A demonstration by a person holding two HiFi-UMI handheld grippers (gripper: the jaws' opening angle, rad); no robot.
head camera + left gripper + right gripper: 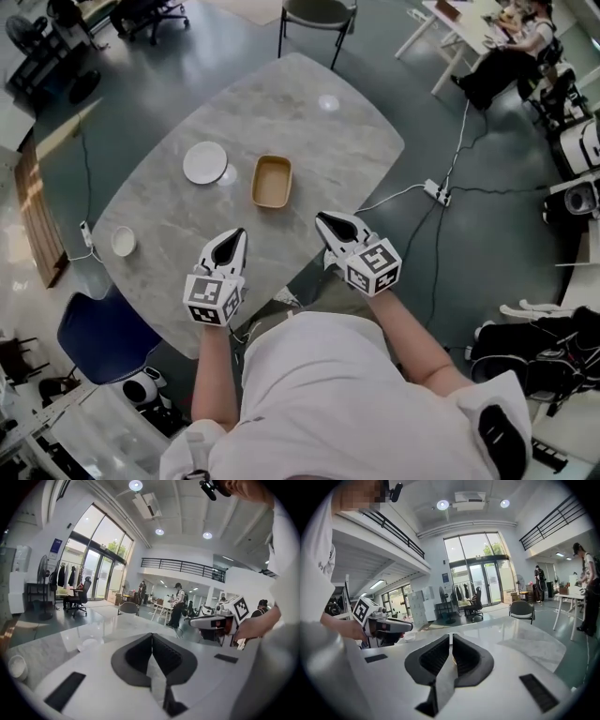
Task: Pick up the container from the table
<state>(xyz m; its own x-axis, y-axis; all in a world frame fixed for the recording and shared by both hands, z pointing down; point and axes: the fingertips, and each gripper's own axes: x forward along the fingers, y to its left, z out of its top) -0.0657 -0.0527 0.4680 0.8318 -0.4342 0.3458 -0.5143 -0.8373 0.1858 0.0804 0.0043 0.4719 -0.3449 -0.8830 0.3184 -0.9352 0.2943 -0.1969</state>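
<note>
The left claw [238,234] has its jaws pressed together with nothing between them; its own view shows the two dark pads meeting along one line [152,637]. The right claw [322,218] stands narrow. A thin slit shows between its pads [450,639] and it holds nothing.

Both claws hover over the near edge of the grey marbled counter [328,150]. Their tips are above the top, their marker cubes back toward the person, and they are well apart from each other. Each shows in the other's view: the right claw [192,620] off to the left claw's right, the left claw [410,626] off to the right claw's left.

The container [272,181], a shallow tan oblong tray, lies flat on the counter ahead of the claws, between the lines along which they point. It is ahead and to the right of the left claw, ahead and to the left of the right claw. Neither claw touches it.

A white plate [205,162] sits just left of the container, ahead of the left claw and slightly to its left. A small white bowl [123,241] rests on the counter well to the left of the left claw, near the edge. A small clear round thing [328,102] lies far ahead of the right claw, near the counter's far side; I cannot tell what it is.

A grey chair [319,13] stands beyond the far end of the counter, and a blue chair [98,333] behind and to the left of the left claw.
</note>
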